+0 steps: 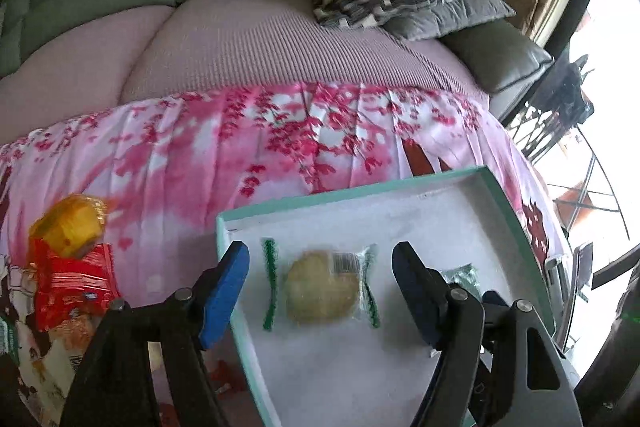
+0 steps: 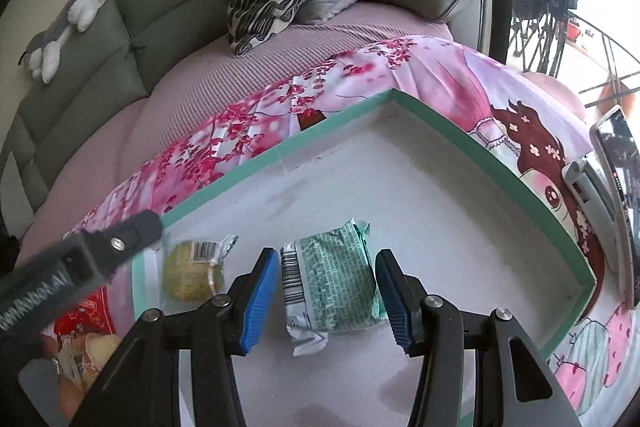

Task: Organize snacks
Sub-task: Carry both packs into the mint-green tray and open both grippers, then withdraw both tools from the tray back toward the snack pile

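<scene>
With both snacks lying in the tray [image 2: 460,131], the left gripper [image 1: 320,283] hangs spread around the cookie [image 1: 322,289] and the right gripper [image 2: 326,297] spread around the green packet [image 2: 336,287], apparently just placed, so fetching the red packs [image 1: 68,283] outside seems next.

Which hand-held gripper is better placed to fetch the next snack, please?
Left, probably: the left hand-held gripper is open over the tray's left edge, nearer the red packet and orange snack lying outside it.
</scene>
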`<state>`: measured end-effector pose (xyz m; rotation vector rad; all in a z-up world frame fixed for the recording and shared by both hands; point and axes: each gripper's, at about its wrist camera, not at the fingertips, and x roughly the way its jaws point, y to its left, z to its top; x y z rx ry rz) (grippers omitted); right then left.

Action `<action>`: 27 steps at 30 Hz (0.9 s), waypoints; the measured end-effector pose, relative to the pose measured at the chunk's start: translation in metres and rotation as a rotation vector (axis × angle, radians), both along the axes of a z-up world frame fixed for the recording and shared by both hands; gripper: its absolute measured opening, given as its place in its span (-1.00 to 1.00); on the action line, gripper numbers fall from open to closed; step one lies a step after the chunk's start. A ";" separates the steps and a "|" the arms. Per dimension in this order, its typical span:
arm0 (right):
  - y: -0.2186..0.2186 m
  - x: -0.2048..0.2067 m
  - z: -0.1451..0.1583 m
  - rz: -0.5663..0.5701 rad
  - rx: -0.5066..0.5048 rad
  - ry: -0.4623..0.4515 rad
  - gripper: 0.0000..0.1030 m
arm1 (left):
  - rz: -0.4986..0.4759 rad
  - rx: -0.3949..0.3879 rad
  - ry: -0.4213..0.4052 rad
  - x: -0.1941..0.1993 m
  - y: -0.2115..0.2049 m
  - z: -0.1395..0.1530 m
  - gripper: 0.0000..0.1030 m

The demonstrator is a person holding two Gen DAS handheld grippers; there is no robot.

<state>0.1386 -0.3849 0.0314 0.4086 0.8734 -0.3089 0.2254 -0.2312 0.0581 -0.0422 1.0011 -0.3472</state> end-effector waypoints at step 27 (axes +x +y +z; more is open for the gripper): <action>0.004 -0.008 0.011 0.023 -0.035 -0.002 1.00 | 0.156 0.160 -0.094 -0.014 0.034 0.008 0.98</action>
